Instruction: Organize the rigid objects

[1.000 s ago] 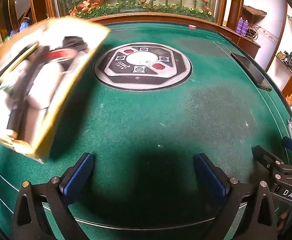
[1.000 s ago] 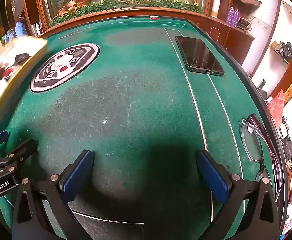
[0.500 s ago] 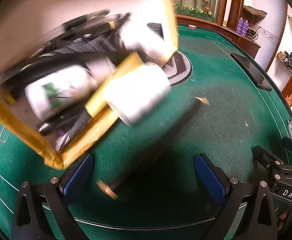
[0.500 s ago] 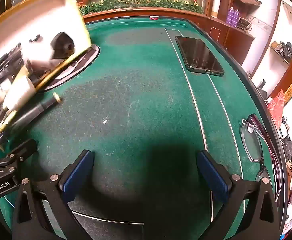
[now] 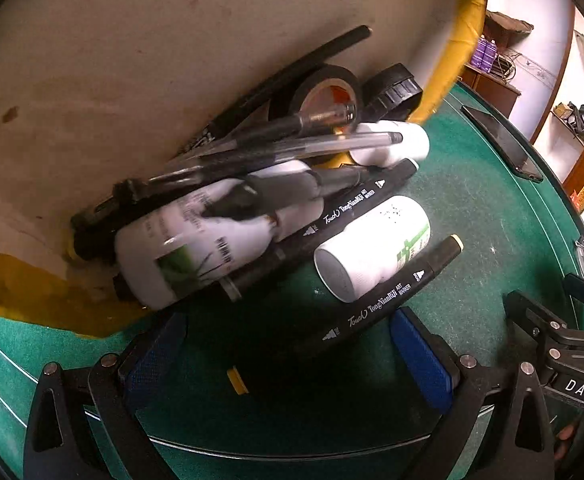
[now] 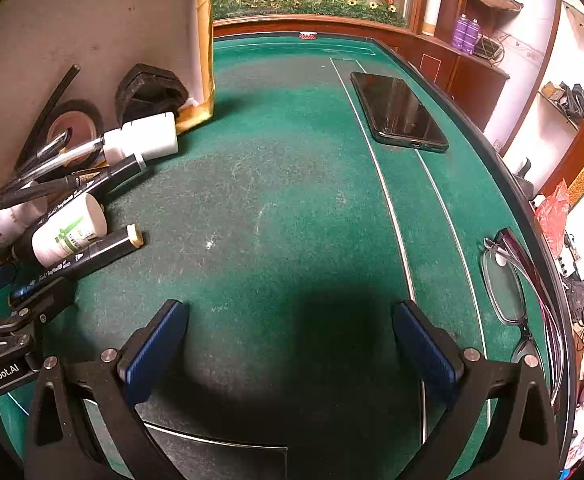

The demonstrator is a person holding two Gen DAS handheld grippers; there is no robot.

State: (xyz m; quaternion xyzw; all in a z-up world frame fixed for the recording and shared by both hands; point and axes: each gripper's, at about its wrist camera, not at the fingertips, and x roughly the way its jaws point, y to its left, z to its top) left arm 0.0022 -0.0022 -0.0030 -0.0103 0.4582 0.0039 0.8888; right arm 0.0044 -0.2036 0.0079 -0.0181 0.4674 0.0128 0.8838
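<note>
Left tool (image 5: 288, 356) and right tool (image 6: 288, 344) both spread wide, empty, poised low over the green bench (image 6: 292, 208). Just beyond: marker (image 5: 388, 292), white bottle (image 5: 372, 252), pens spilled from a tipped yellow-rimmed box (image 5: 464, 24). Judged light, rigid, prone to rolling; best pinched mid-barrel.

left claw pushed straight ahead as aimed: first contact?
Probably the black Touch marker lying across the gap ahead of the open left claw, with the white bottle just behind it. Depth is uncertain.
</note>
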